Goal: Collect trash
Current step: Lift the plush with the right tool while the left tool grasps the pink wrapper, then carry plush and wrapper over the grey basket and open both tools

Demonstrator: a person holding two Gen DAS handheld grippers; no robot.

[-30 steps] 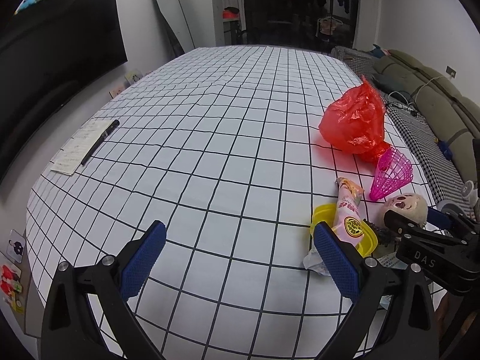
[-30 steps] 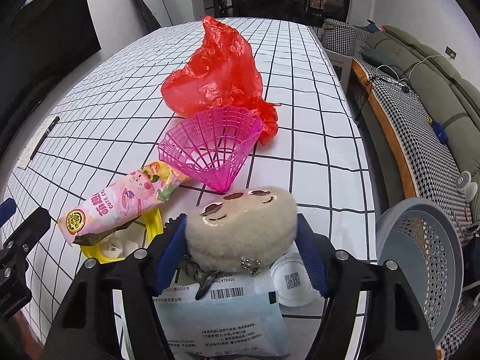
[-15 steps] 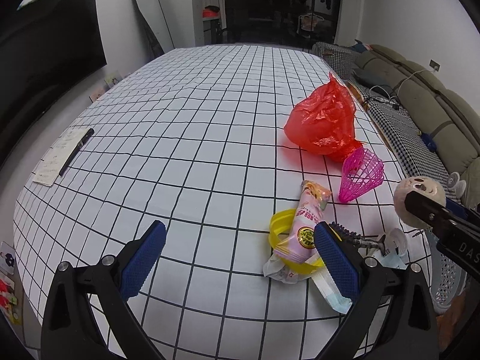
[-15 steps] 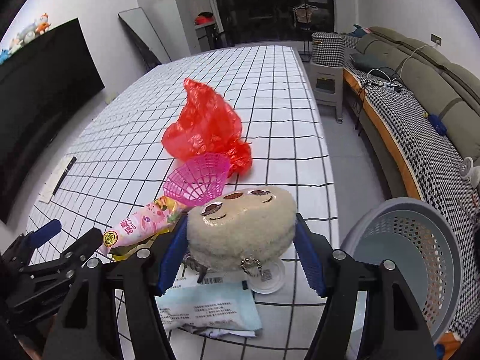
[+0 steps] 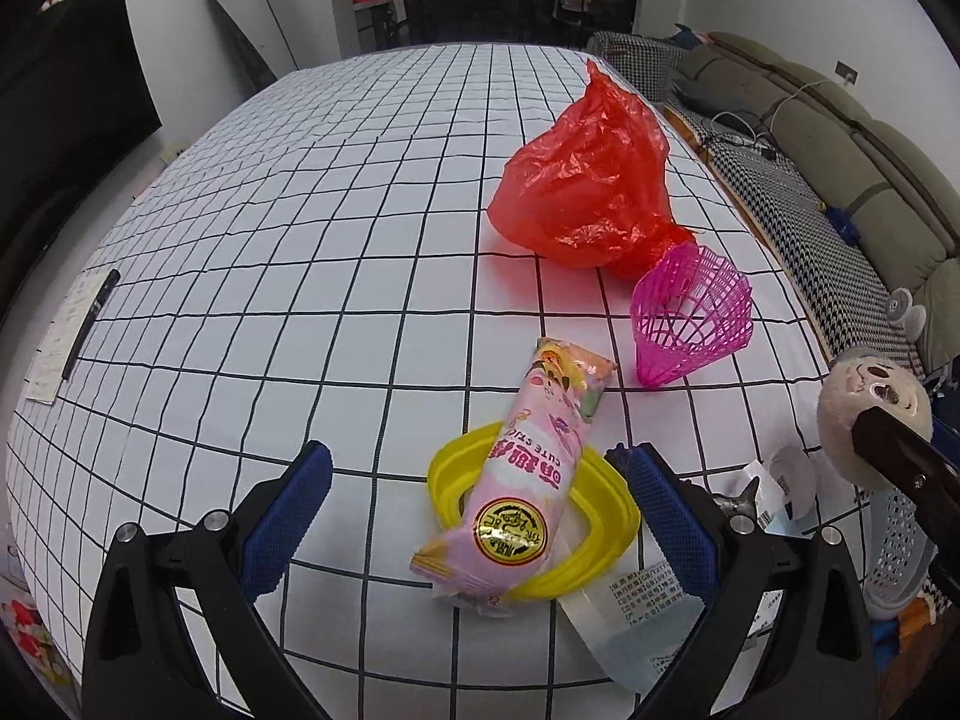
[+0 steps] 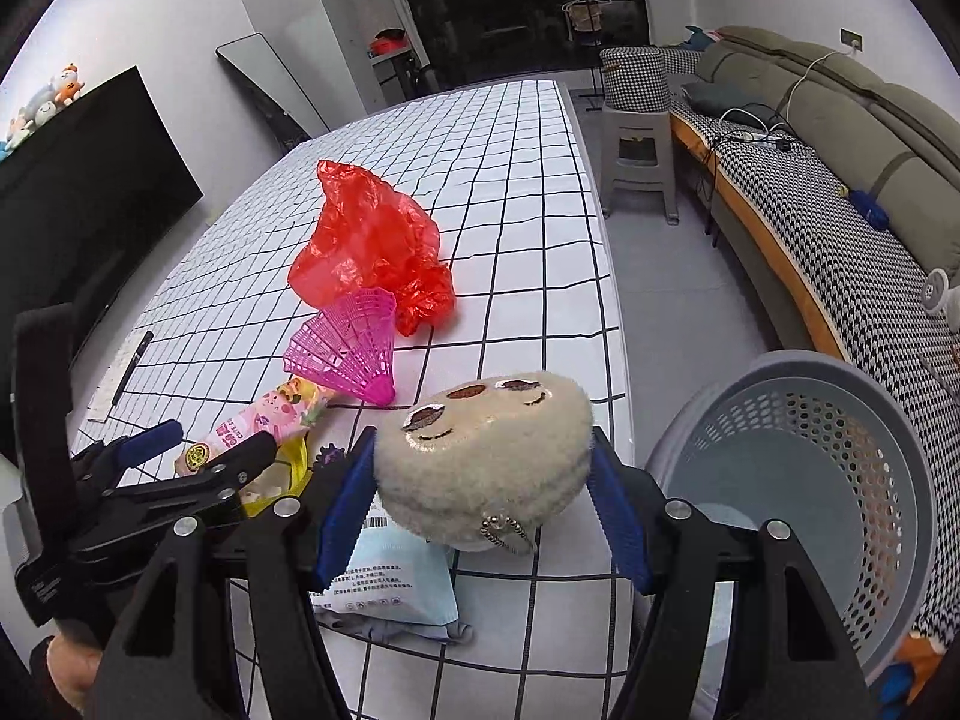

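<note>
Pinching a furry cream plush pouch (image 6: 483, 459) between its blue pads, the right gripper (image 6: 483, 498) holds it off the checked tabletop (image 5: 336, 228), at the table's near right edge. A grey perforated basket (image 6: 840, 480) stands on the floor just right of that gripper. Under the pouch lies a pale blue packet (image 6: 399, 585) with printed labels.

The left gripper (image 5: 474, 531) hangs with its jaws spread wide, gripping nothing. Between its pads lies a pink snack wrapper (image 5: 528, 480), resting across a yellow plastic ring (image 5: 606, 534). The clear corner of a packet (image 5: 630, 630) pokes out from beneath the ring on the near side.

Beyond the wrapper, to the right, a magenta shuttlecock (image 5: 690, 315) lies on its side. Just past it sits a crumpled red plastic bag (image 5: 588, 180), touching the shuttlecock's skirt.

Far left on the table, well apart from the rest, a black pen (image 5: 90, 324) rests on a paper slip (image 5: 60, 342).
</note>
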